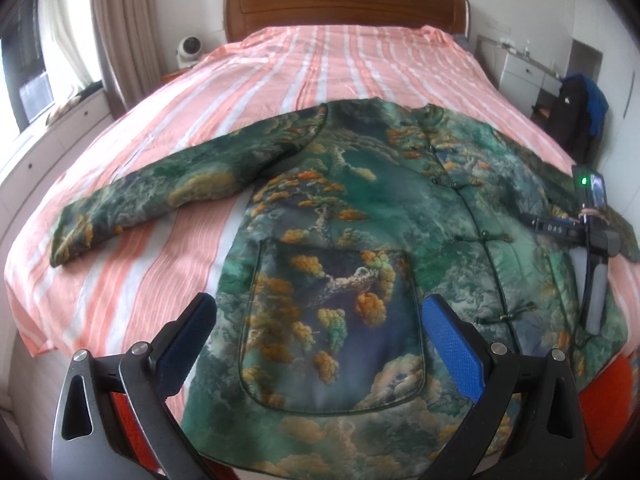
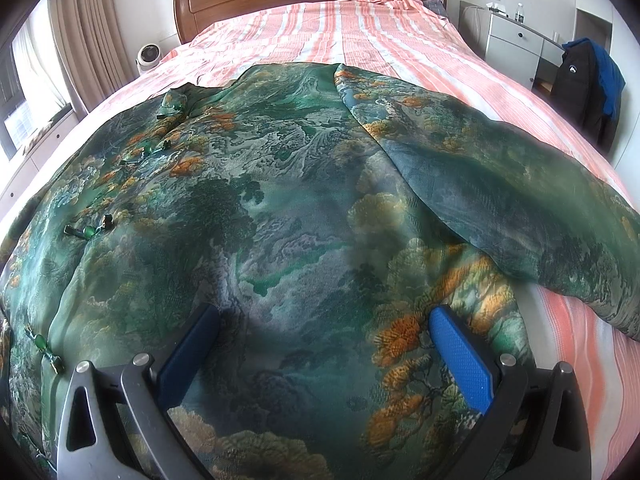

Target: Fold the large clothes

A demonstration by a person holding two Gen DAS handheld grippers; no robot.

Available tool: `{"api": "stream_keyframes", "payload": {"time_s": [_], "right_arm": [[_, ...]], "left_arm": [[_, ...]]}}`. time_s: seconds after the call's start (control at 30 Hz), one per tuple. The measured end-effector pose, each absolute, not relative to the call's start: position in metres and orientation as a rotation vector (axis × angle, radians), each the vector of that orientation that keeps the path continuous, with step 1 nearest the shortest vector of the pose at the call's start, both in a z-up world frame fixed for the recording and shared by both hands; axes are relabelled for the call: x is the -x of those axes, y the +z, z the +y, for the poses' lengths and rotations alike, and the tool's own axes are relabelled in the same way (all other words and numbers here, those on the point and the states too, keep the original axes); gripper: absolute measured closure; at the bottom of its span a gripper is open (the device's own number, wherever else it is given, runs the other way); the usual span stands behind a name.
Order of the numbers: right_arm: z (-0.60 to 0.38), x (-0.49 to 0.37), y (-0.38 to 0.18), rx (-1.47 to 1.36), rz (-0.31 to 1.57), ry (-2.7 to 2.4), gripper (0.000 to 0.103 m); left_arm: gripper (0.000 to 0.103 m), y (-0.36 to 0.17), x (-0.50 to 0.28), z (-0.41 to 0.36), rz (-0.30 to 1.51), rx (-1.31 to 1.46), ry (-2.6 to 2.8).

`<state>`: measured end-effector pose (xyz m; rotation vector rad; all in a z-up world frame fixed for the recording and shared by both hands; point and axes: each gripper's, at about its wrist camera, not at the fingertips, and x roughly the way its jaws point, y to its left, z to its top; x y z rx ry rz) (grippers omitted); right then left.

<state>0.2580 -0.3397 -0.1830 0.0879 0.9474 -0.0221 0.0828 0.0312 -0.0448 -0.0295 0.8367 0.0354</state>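
Flat, green landscape-print jacket (image 1: 360, 216) on striped bed (image 1: 304, 64); 2 sleeves spread; left gripper (image 1: 320, 344), right gripper (image 2: 324, 348) agape, empty

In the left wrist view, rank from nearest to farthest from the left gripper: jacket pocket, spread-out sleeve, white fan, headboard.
From the left gripper:
1. Jacket pocket, between the fingers.
2. Spread-out sleeve, left.
3. White fan, far left.
4. Headboard, farthest back.

One green printed jacket (image 1: 360, 208) lies on one bed (image 1: 280, 68) with one wooden headboard (image 1: 344, 4). Two grippers, left (image 1: 320, 344) and right (image 2: 324, 344), each show two blue pads. One small fan (image 1: 188, 50), one white cabinet (image 2: 512, 46), and one dark bag (image 2: 588, 80).
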Motion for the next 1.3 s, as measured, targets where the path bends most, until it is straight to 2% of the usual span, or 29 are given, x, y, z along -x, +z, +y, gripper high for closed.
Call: {"api": "stream_keyframes", "payload": {"time_s": [0.23, 0.6, 1.3], "right_arm": [[-0.34, -0.258, -0.183, -0.088, 0.947, -0.022, 0.0], [-0.34, -0.258, -0.183, -0.087, 0.947, -0.022, 0.0], [-0.349, -0.256, -0.178, -0.101, 0.984, 0.034, 0.0]], "left_arm": [[0.0, -0.055, -0.085, 0.03, 0.854, 0.041, 0.017], [0.0, -0.041, -0.071, 0.045, 0.789, 0.049, 0.051], [0.0, -0.049, -0.064, 0.021, 0.781, -0.099, 0.046]]}}
